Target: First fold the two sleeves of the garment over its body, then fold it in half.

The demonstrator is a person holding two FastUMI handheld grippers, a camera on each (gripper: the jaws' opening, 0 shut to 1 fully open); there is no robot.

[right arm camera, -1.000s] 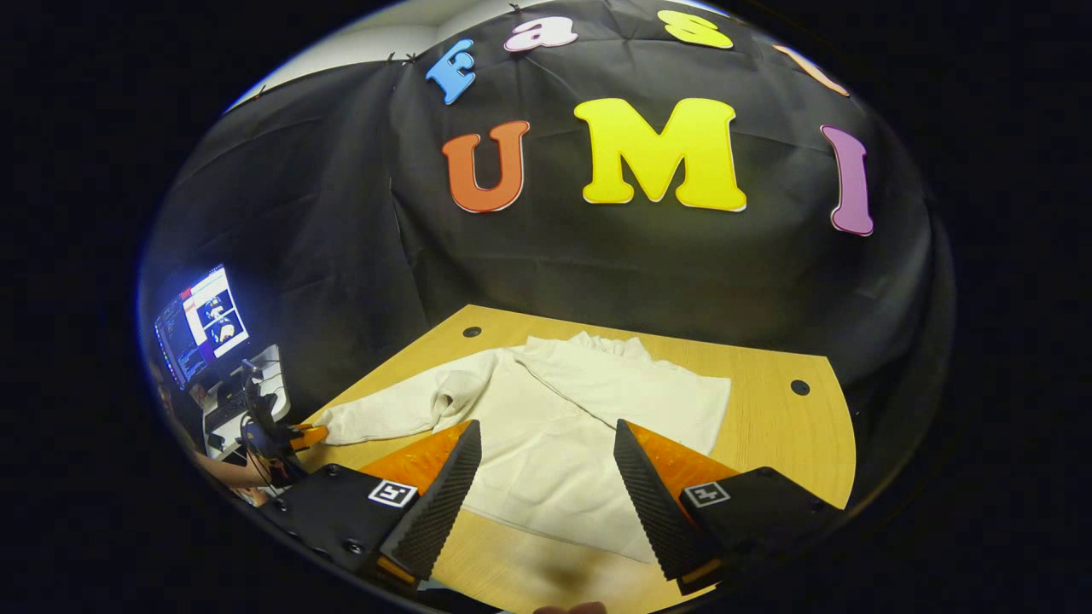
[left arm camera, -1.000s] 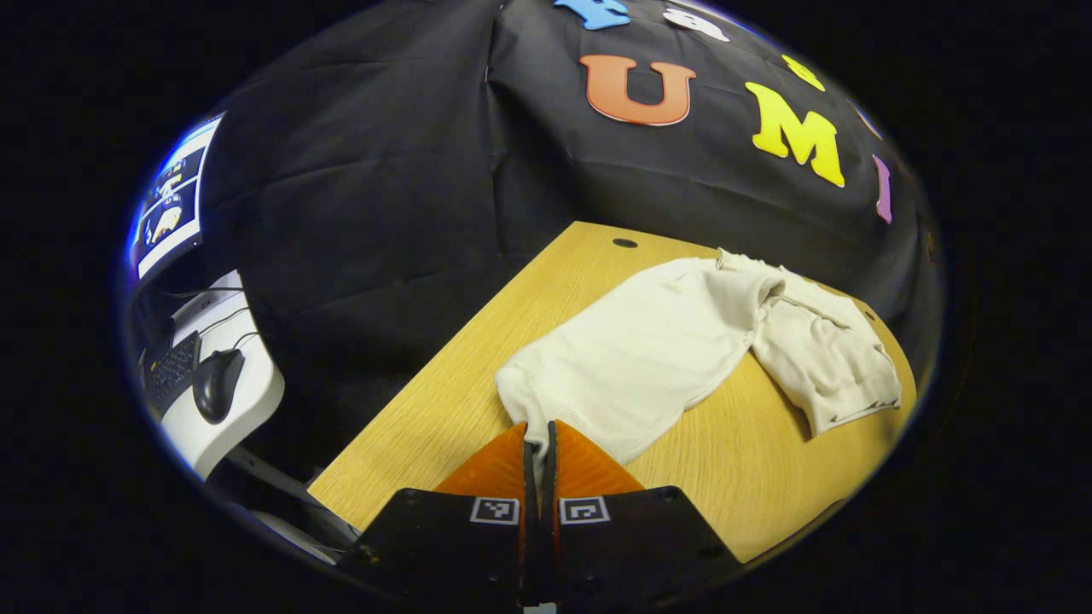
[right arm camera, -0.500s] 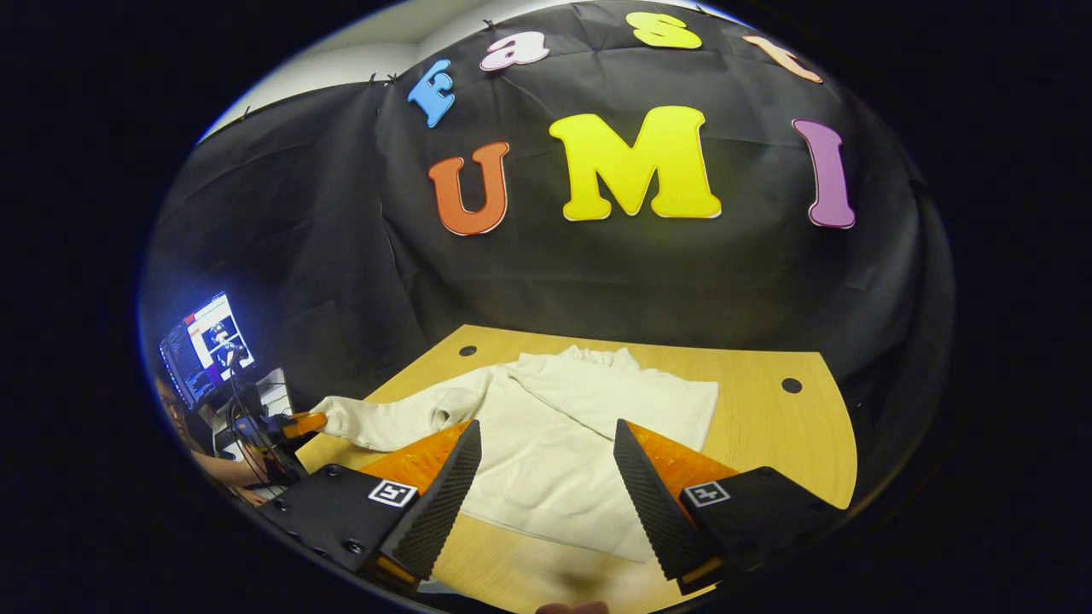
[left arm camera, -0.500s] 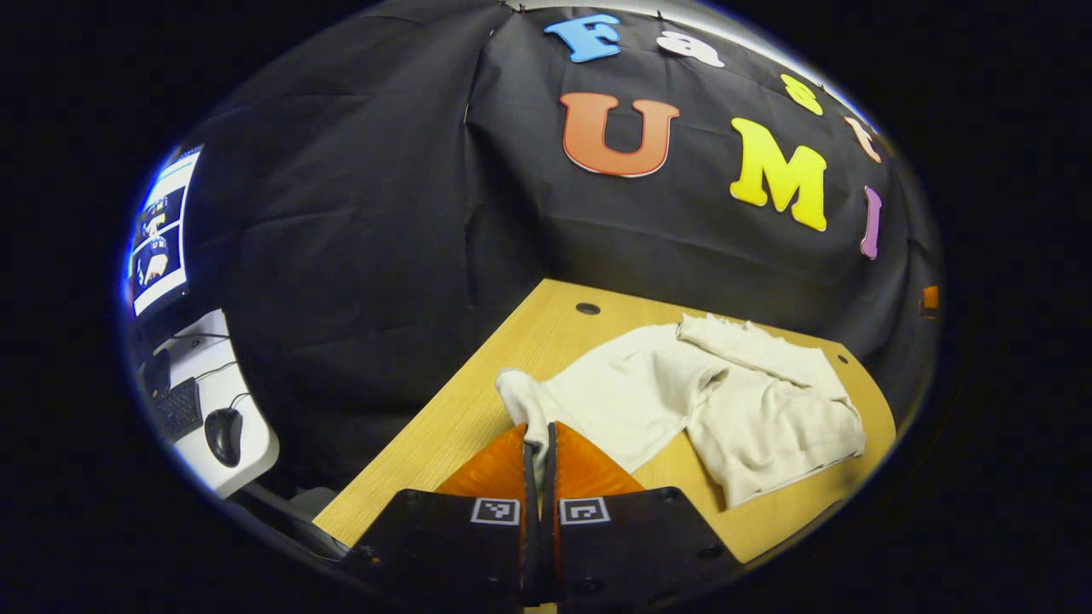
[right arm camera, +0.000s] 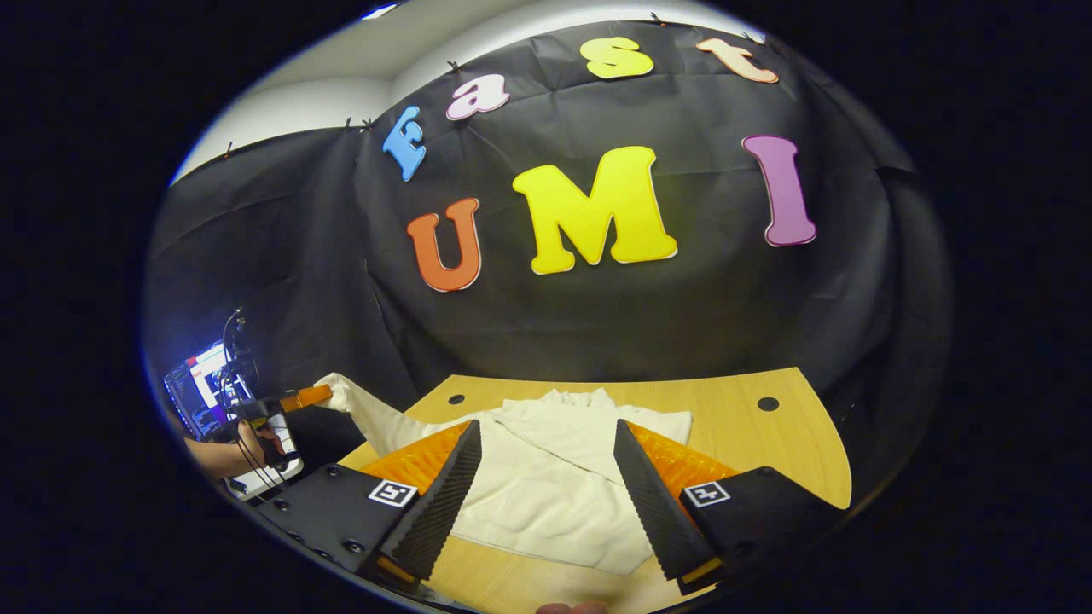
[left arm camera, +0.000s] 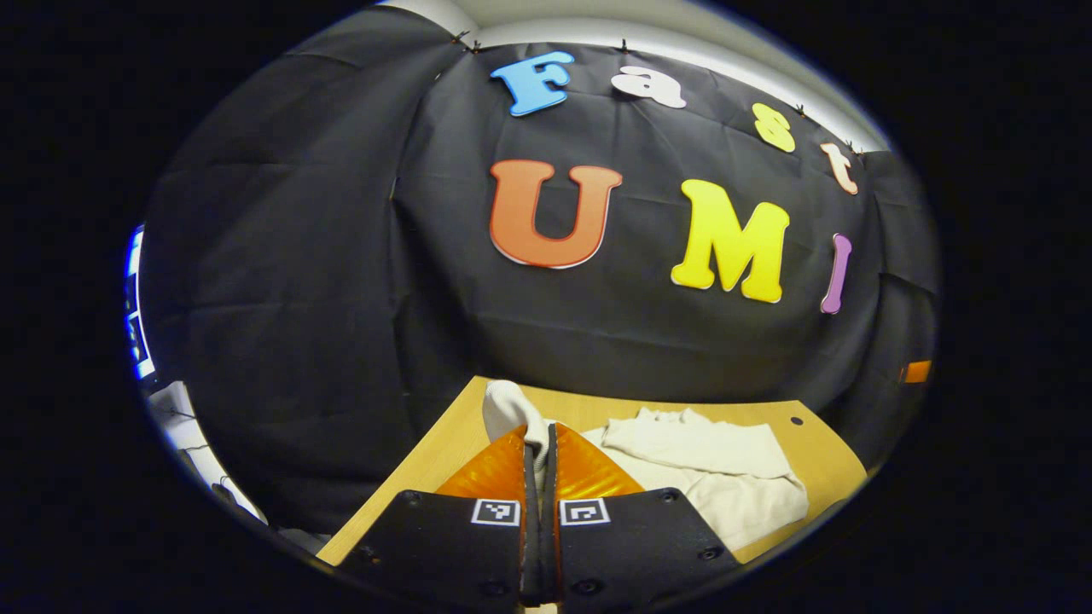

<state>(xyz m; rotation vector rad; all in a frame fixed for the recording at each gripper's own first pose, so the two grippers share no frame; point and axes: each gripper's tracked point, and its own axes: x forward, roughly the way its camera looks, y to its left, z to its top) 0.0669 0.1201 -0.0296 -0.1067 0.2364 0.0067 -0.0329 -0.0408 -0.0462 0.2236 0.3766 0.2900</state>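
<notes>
A cream long-sleeved garment (right arm camera: 554, 486) lies on the wooden table (right arm camera: 751, 443); one sleeve (right arm camera: 589, 426) is folded across its body. My left gripper (left arm camera: 539, 443) is shut on the cuff of the other sleeve (left arm camera: 508, 409), lifted off the table. In the right gripper view that left gripper (right arm camera: 294, 398) hangs at the far left, above the table's left edge, with the sleeve (right arm camera: 371, 414) stretched up to it from the garment. My right gripper (right arm camera: 546, 477) is open above the garment's body, nothing between its fingers. In the left gripper view the garment (left arm camera: 725, 477) lies to the right of the fingers.
A person's hand (right arm camera: 247, 443) holds the left gripper. A lit monitor (right arm camera: 196, 401) and a white desk stand left of the table. The table (left arm camera: 819, 460) has round holes (right arm camera: 768, 403) near its far corners. The black cloth wall hangs close behind.
My left gripper has risen with the sleeve cuff, pulling the sleeve up off the table. My right gripper has tilted upward a little and stays open over the garment.
</notes>
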